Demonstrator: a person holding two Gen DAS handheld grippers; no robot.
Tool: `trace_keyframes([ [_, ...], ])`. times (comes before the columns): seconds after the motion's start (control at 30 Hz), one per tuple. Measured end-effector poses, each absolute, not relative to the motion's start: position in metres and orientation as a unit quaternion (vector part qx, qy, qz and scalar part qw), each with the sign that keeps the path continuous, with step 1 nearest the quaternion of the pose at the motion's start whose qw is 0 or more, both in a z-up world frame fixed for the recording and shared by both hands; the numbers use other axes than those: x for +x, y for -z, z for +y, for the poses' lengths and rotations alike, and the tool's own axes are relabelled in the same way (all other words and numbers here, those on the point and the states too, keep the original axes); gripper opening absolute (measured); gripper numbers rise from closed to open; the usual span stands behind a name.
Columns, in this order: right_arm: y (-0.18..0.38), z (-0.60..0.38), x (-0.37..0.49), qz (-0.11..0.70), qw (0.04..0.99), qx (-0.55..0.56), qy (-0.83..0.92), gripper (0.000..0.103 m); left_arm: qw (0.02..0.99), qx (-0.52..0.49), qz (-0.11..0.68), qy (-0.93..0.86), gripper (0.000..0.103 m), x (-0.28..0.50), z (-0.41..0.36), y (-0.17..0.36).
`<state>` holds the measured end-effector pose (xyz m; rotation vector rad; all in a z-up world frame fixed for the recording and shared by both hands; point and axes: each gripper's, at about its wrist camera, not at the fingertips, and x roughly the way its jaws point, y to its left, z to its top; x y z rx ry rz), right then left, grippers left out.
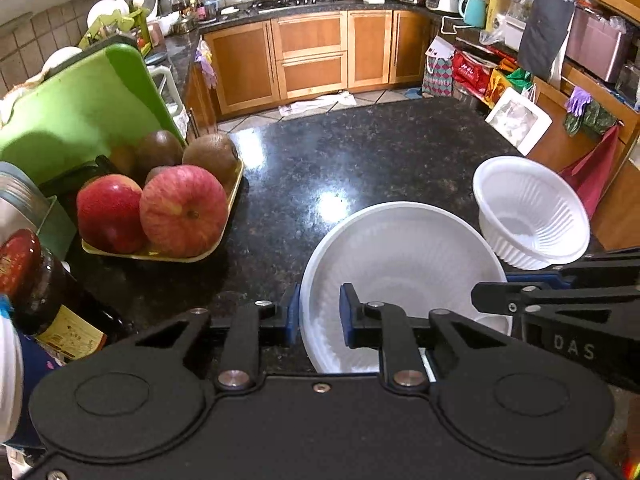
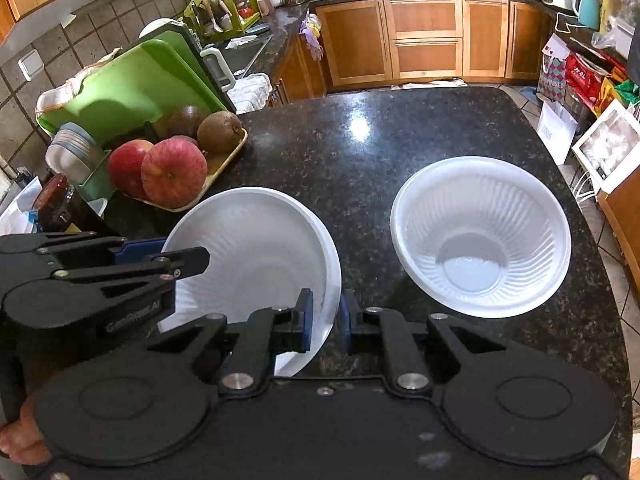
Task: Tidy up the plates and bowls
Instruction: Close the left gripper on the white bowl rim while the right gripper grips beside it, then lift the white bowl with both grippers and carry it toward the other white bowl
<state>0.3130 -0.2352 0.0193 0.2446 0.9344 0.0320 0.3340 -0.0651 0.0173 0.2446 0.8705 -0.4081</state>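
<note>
**Dark granite desk, two tools pinching one white plate**

Polished black granite forms the desk (image 2: 400, 152), with glare spots from ceiling light near its middle; wooden cabinets (image 1: 312, 56) and a hob line the far wall, and bags are piled along the right side of the room.

A shallow white plate (image 2: 256, 256) is seen tilted at the near left of the desk, apparently lifted rather than lying flat. Its near-right rim is pinched between the blue pads of the right tool (image 2: 324, 316), whose jaws are pressed almost together on the thin plastic. The opposite rim is gripped by the left tool (image 1: 320, 314), one pad outside the wall and one inside. A hold on both edges is judged to be used because so light and flexible a plate would bend or slip under one pinch.

A ribbed white bowl (image 2: 480, 240) stands upright to the right of the plate, apart from it and untouched, probably the next piece to be sorted.

At the far left, a yellow tray (image 2: 224, 160) of apples and kiwis is set clear of the work, with a green cutting board (image 2: 132, 88) leaned behind it.
</note>
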Motion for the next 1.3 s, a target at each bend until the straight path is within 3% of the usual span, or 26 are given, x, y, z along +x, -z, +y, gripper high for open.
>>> trace_keyframes([
  [0.7,-0.059,-0.223,0.269,0.42,0.901,0.104,-0.024,0.016,0.89,0.105,0.394,0.203,0.027,0.299,-0.053,-0.05],
  [1.3,-0.1,-0.19,0.177,0.381,0.919,0.093,-0.031,0.017,0.901,0.093,0.375,0.198,0.027,0.225,-0.026,-0.087],
])
